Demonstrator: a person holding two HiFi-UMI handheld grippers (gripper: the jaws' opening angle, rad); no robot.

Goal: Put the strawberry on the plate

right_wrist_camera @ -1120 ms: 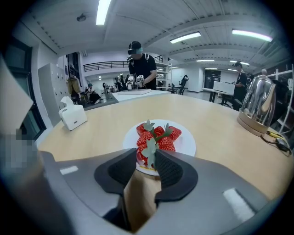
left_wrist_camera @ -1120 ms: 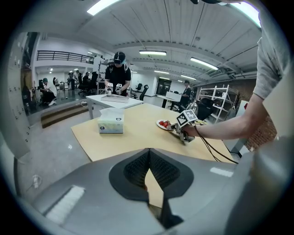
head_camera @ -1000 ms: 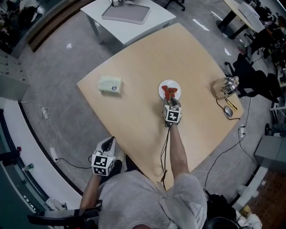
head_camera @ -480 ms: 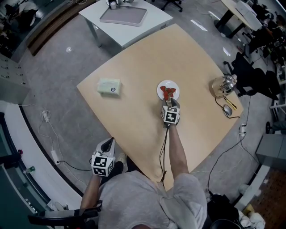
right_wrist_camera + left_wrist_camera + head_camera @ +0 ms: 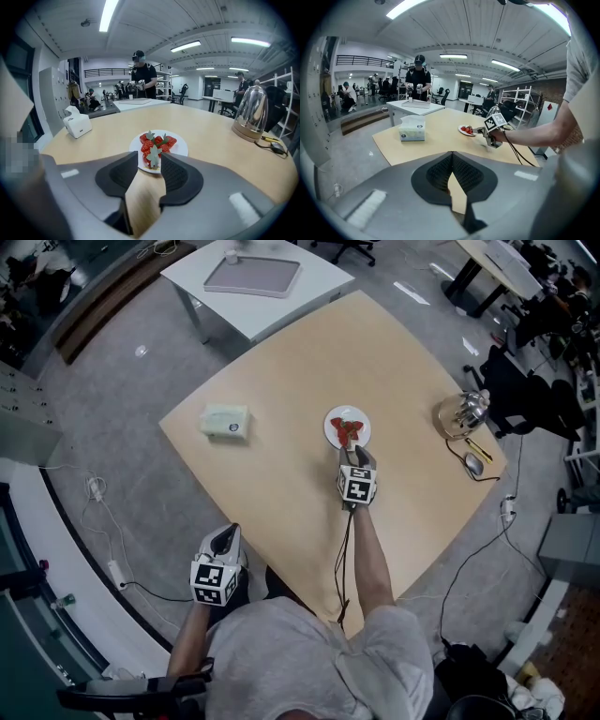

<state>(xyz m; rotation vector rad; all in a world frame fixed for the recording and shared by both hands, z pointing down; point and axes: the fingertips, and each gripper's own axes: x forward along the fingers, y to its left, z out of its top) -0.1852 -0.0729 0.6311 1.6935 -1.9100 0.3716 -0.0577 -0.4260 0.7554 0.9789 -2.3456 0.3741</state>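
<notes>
A small white plate [image 5: 332,430] sits mid-table with several red strawberries [image 5: 349,431] heaped on it. My right gripper [image 5: 354,456] rests just short of the plate's near rim. In the right gripper view the strawberries [image 5: 157,142] lie on the plate [image 5: 182,149], the nearest one with its leaf right at my jaw tips. These jaws are closing, and the pads press on nothing. My left gripper [image 5: 225,533] hangs off the table's near-left edge, shut and empty; its view shows the plate [image 5: 462,133] far off.
A green-white tissue box [image 5: 226,421] lies at the table's left. A glass dome on a wooden base [image 5: 461,413] and a mouse [image 5: 473,465] with its cable sit at the right edge. A white side table with a grey tray [image 5: 253,276] stands beyond.
My right gripper has drawn back a little from the plate, leaving the strawberries on it. The left gripper has stayed put.
</notes>
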